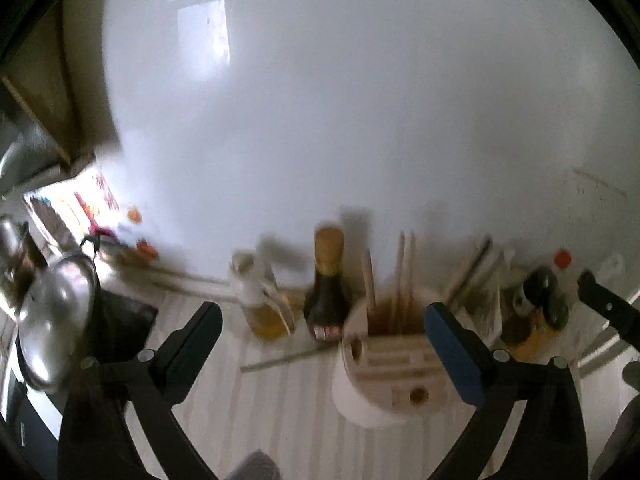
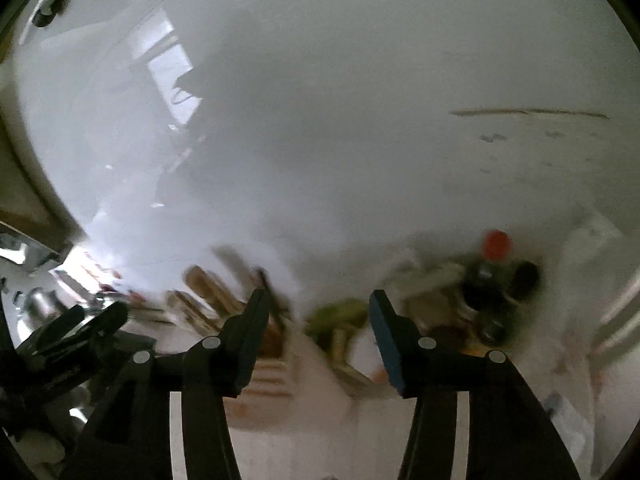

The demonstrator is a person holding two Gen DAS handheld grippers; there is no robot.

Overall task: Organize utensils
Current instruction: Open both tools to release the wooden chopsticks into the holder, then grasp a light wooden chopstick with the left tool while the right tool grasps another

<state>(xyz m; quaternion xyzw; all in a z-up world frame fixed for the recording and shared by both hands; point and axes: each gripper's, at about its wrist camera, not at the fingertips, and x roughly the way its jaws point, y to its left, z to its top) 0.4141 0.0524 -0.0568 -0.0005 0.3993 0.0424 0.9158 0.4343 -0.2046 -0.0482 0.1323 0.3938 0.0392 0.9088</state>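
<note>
A white utensil holder with a slotted wooden top stands on the striped counter, with several wooden chopsticks upright in it. A single chopstick lies flat on the counter to its left. My left gripper is open and empty, its fingers either side of the holder. My right gripper is open and empty. In the blurred right wrist view the wooden utensils and the holder's top show behind its left finger. The right gripper also shows at the far right of the left wrist view.
A dark sauce bottle and an oil bottle stand left of the holder. More bottles with a red cap stand to the right. A steel kettle sits at the left. A white wall is close behind.
</note>
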